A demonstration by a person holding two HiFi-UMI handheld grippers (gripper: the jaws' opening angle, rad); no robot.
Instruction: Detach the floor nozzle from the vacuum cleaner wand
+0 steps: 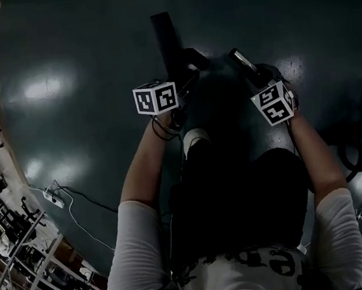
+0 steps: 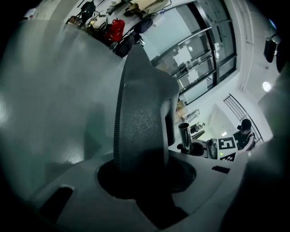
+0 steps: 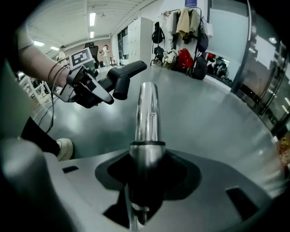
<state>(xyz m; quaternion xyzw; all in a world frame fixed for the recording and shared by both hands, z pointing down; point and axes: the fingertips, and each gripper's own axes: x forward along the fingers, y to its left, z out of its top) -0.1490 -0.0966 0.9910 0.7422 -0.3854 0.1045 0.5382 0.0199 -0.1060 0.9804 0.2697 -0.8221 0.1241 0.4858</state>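
The black floor nozzle is apart from the shiny metal wand; a gap of floor shows between them. My left gripper is shut on the nozzle's neck, and the dark ribbed nozzle rises out of its jaws. My right gripper is shut on the wand, whose bare tube sticks forward from the jaws with its far end free. In the right gripper view the left gripper holds the nozzle at the left. The wand's open end shows at the right of the left gripper view.
Dark glossy floor lies below. The person's white shoe stands between the arms. A power strip with cables and shelving lie at the left, coiled cable at the right. Coats and bags hang on the far wall.
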